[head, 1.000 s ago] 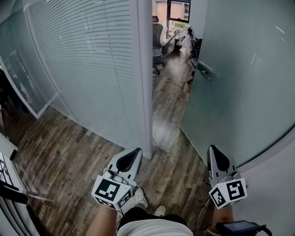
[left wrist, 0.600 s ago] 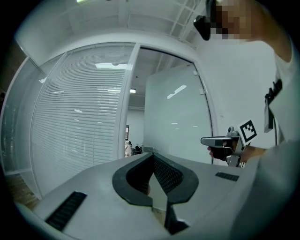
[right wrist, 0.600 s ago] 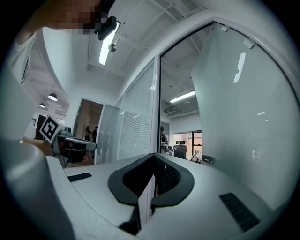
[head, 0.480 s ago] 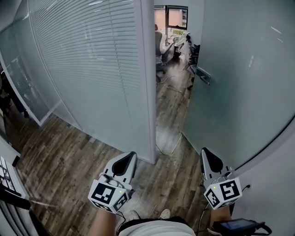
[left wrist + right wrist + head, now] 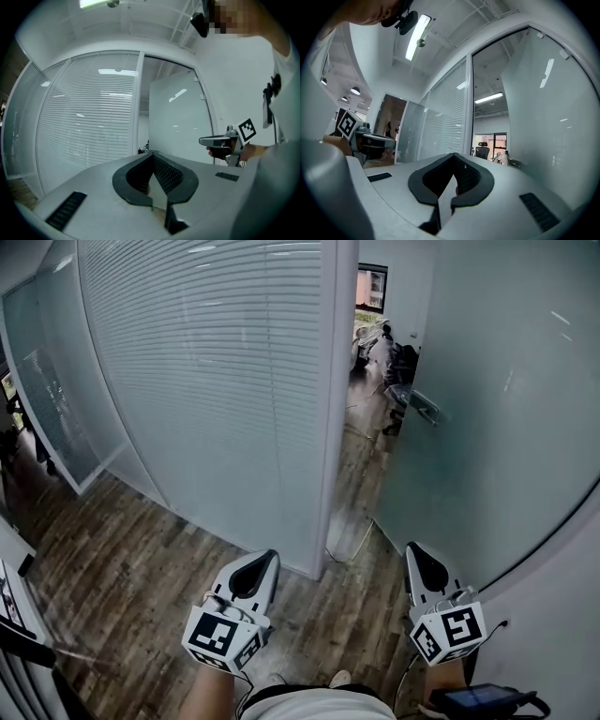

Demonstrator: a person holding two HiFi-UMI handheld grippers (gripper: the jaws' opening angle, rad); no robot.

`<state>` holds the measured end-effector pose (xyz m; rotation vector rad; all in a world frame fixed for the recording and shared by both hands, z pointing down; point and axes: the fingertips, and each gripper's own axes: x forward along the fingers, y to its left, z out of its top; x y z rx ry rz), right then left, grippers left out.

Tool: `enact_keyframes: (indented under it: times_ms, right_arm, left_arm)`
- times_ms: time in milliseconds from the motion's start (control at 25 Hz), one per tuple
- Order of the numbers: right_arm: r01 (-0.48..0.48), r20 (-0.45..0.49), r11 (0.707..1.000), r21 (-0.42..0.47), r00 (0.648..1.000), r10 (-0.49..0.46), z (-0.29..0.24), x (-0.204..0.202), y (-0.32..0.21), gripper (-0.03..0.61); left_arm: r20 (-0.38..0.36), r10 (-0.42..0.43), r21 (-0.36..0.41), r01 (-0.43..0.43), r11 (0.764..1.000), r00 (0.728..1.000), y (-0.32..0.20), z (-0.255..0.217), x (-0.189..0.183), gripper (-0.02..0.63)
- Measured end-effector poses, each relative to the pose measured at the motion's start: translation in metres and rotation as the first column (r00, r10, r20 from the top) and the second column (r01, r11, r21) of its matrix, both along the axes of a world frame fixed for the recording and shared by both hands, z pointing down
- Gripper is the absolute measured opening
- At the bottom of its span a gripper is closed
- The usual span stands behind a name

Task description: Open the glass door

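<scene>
The frosted glass door stands ajar at the right, swung into the room beyond, with its metal handle on the near edge. My left gripper is held low, in front of the white frame post. Its jaws are shut and empty. My right gripper hovers near the door's bottom, well below the handle, shut with nothing in it. The left gripper view shows the door ahead past the closed tips. Past the closed tips in the right gripper view are the door and its handle.
A glass partition with white blinds fills the left. A cable lies on the wood floor in the doorway. Office chairs and clutter stand in the room beyond. A curved white wall closes the right side.
The view has shifted sideways: the frame post now sits further right and hides more of the opening. Both grippers moved along with the person and stay shut.
</scene>
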<state>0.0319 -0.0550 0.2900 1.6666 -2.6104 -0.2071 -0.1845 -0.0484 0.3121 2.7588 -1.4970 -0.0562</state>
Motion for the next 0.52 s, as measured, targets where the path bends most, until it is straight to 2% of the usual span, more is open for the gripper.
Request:
enact_keyframes:
  times_ms: [520]
  right_arm:
    - [-0.031, -0.009, 0.999, -0.008, 0.999, 0.031, -0.007, -0.013, 0.0, 0.002]
  left_arm:
    - [-0.006, 0.02, 0.002, -0.02, 1.0, 1.0, -0.004, -0.008, -0.013, 0.0]
